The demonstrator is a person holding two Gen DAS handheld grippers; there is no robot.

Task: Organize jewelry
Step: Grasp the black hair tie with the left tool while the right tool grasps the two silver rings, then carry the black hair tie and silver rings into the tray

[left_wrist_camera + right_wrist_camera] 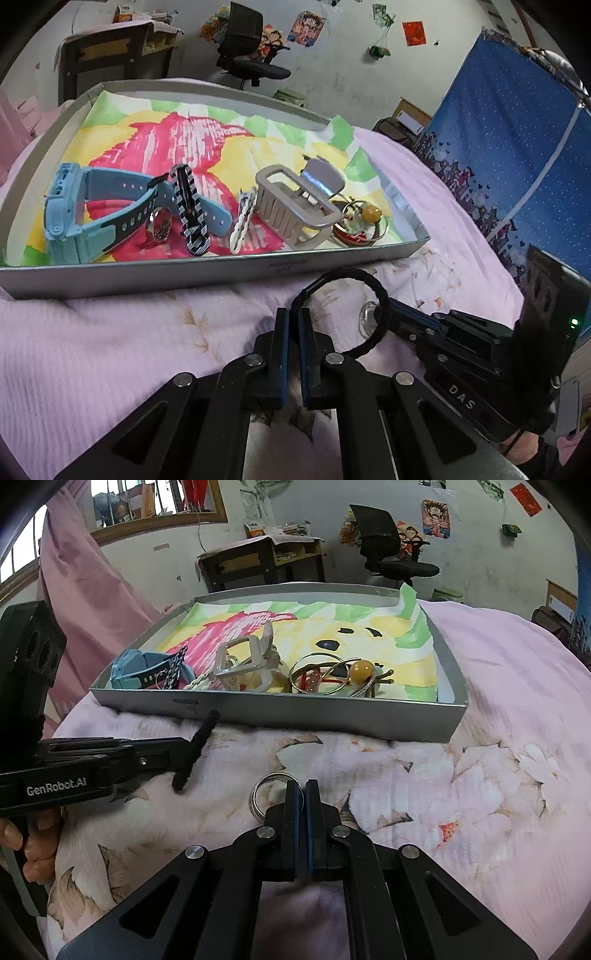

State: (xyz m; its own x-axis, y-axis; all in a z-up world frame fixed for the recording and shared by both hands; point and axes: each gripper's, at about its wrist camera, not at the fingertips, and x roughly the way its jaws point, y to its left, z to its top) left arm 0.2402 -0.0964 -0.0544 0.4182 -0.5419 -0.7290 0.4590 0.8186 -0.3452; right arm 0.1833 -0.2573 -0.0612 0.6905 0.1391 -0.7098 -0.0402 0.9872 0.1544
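— Right now, what is each hand-held gripper doing?

— Left hand-held gripper (293, 317): its blue-padded fingers are pinched onto a black hair tie (343, 310), a fuzzy loop that stands up from the fingertips and curves off to their right. From the right wrist view the same loop shows edge-on, as a dark bar sticking out of the left tool. Right hand-held gripper (303, 790): its fingers are closed almost together, with a silver ring (266, 794) at their tips, just to their left. Whether the ring is truly clamped or only touching the fingers, I cannot tell.

— Where does all this sit?

— On a bed with a pale pink floral bedspread (461, 794). The two tools are close together, the right tool's tips reaching the hair tie's loop from its right side.

— And the rest of the jewelry?

— Straight ahead of both tools lies a shallow grey tray (147, 275) lined with a bright painted paper. Inside, from left to right of the left tool: a light blue watch (85, 218), a black-and-white striped hair clip (190, 210), a small white clip (242, 221), a large beige claw clip (295, 199), and thin metal bangles (321, 679) tangled with an amber bead (361, 671).
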